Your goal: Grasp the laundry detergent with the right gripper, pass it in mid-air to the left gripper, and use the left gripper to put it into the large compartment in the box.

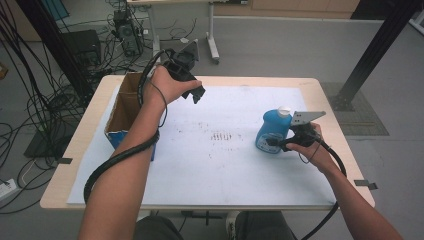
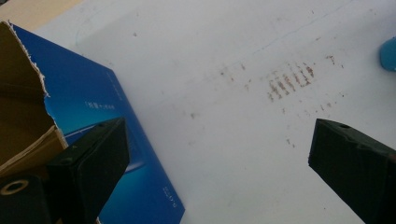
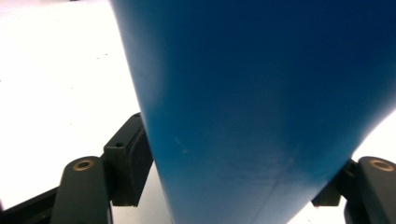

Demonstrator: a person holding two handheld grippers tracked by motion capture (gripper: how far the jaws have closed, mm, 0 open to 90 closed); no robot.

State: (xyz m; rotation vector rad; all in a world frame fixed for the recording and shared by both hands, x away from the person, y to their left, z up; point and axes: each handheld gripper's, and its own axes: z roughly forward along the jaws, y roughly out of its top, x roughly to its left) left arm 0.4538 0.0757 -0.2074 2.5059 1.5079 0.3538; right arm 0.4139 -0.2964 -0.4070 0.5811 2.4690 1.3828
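A blue bottle (image 1: 272, 131) with a white cap stands upright on the right side of the white mat (image 1: 215, 170). My right gripper (image 1: 280, 144) reaches it from the right, low on its body. In the right gripper view the blue bottle (image 3: 261, 93) sits between the jaws, and both pads (image 3: 133, 158) touch its sides. My left gripper (image 1: 196, 95) is held up above the mat's far left, near the box. In the left gripper view the left gripper (image 2: 217, 149) is open with nothing between its jaws. A sliver of the bottle (image 2: 388, 53) shows at the right edge.
An open cardboard box (image 1: 125, 107) with blue outer walls stands at the table's left; its blue side (image 2: 93, 107) lies close to the left jaw. Brown smudges (image 1: 222, 136) mark the mat's middle. Cables (image 1: 30, 110) crowd the floor to the left, and a black post (image 1: 372, 50) rises at the back right.
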